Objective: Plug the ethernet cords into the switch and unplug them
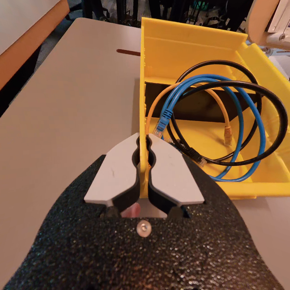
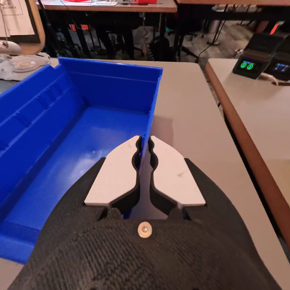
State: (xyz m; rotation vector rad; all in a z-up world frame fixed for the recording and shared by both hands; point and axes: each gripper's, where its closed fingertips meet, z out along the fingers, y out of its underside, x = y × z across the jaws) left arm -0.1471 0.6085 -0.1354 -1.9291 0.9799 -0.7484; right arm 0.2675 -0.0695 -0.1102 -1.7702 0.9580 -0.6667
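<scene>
A yellow bin (image 1: pixel 188 47) stands on the table in the left wrist view. It holds a black switch box (image 1: pixel 196 106) and coiled ethernet cords: a blue cord (image 1: pixel 254 125), a black cord (image 1: pixel 274 109) and a yellow cord (image 1: pixel 219 102). All plug ends lie loose. My left gripper (image 1: pixel 143 136) is shut on the yellow bin's left wall. In the right wrist view an empty blue bin (image 2: pixel 109 84) stands on the table. My right gripper (image 2: pixel 145 138) is shut on the blue bin's right wall.
The grey table (image 1: pixel 70 109) extends left of the yellow bin, with a dark brown mark (image 1: pixel 127 52) on it. Another table at the right carries black devices with lit screens (image 2: pixel 257 65). A white appliance (image 2: pixel 18 62) sits behind the blue bin. One gripper's finger ends stand about 80 cm off the other's. My left gripper's tips are some 35 cm from the dark brown mark (image 1: pixel 127 52).
</scene>
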